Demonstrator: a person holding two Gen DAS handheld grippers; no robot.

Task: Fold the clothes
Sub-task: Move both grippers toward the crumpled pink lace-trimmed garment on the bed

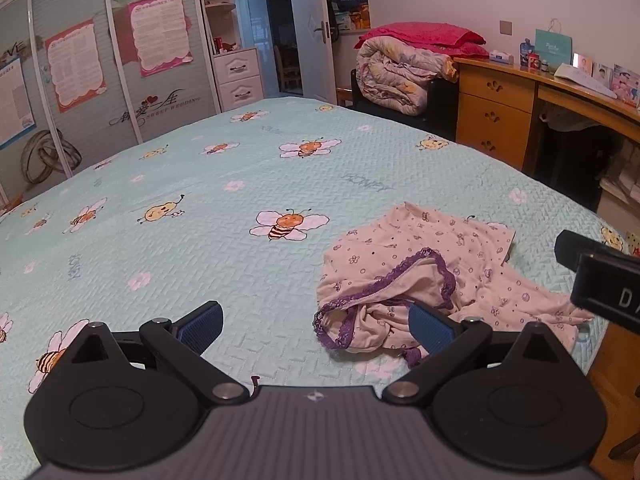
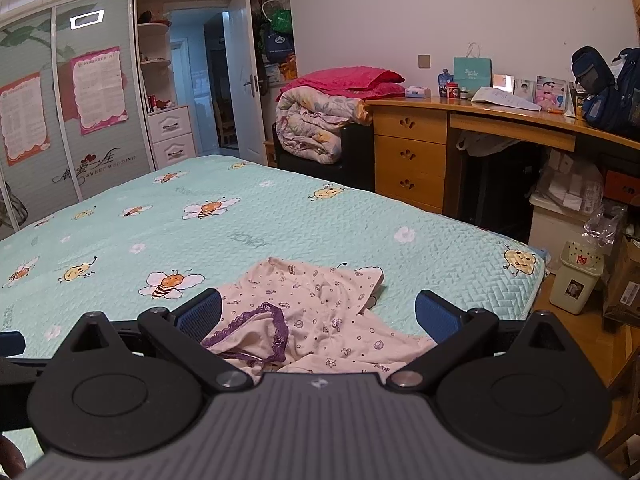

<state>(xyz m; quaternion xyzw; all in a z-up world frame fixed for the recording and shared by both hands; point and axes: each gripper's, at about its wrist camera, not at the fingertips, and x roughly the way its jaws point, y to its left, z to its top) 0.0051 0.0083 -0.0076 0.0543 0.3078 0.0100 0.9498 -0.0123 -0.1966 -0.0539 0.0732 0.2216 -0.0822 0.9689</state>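
Note:
A crumpled pale pink garment (image 1: 432,276) with small prints and purple lace trim lies near the bed's right front corner. In the right wrist view the same garment (image 2: 320,320) fills the space ahead of my fingers. My left gripper (image 1: 316,326) is open, its right pad over the garment's near edge and its left pad over bare bedspread. My right gripper (image 2: 318,314) is open above the garment, nothing pinched between its blue pads. The right gripper's black body (image 1: 600,276) shows at the right edge of the left wrist view.
The mint bedspread (image 1: 240,184) with bee prints covers a wide bed. A wooden desk (image 2: 480,128) with drawers stands right of the bed, a folded quilt (image 2: 316,128) on a black seat beside it. A small bin (image 2: 576,280) sits on the floor by the bed corner.

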